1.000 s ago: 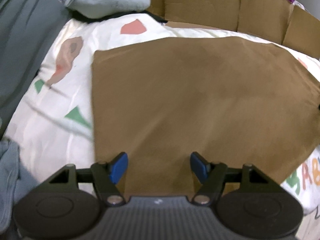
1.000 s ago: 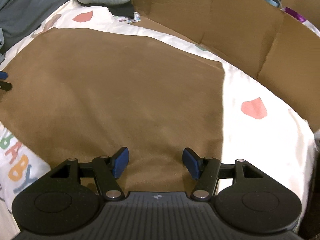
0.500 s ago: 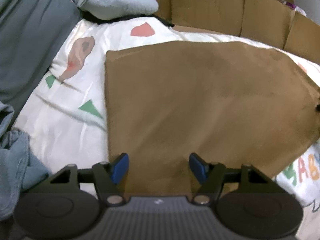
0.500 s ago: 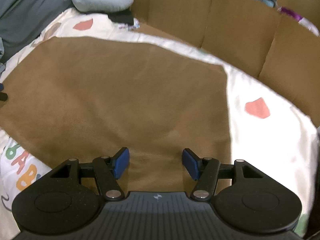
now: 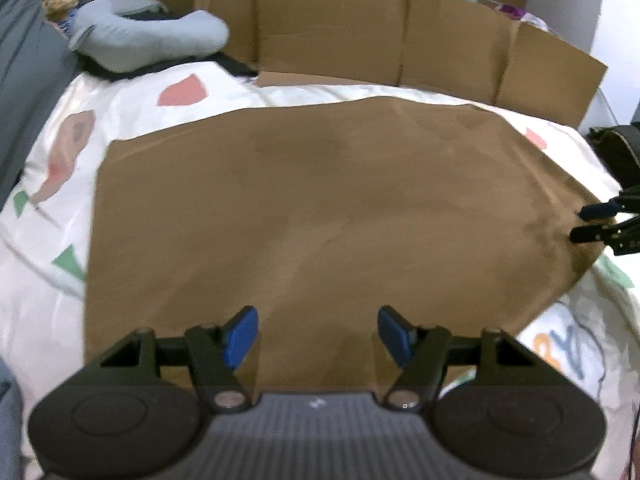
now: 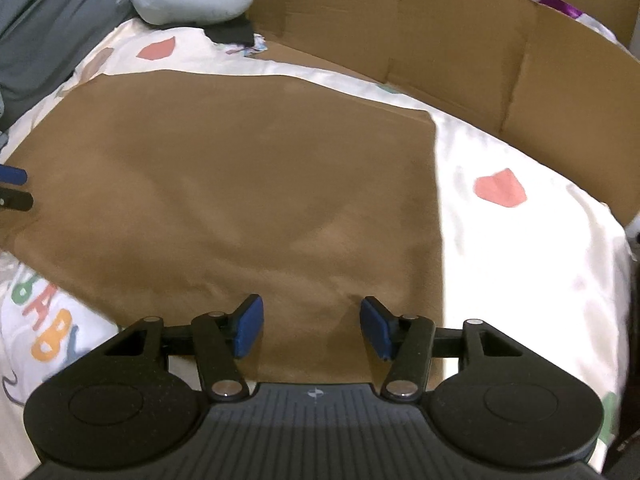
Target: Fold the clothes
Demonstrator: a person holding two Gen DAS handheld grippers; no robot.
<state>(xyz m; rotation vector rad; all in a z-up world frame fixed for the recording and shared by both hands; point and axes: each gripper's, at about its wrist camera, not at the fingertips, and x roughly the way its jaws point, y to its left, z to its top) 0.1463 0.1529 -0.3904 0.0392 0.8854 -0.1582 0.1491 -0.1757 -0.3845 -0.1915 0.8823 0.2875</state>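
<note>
Left wrist: brown cloth (image 5: 320, 216) flat, crosswise

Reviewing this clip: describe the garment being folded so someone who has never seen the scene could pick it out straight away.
Start from the white bedsheet with coloured shapes and letters, fenced at the far side by cardboard panels. Spread flat across its middle lies the brown cloth, by far the largest item there. It is plain, unpatterned brown, unlike the printed sheet and the grey neck pillow beyond it.
</note>
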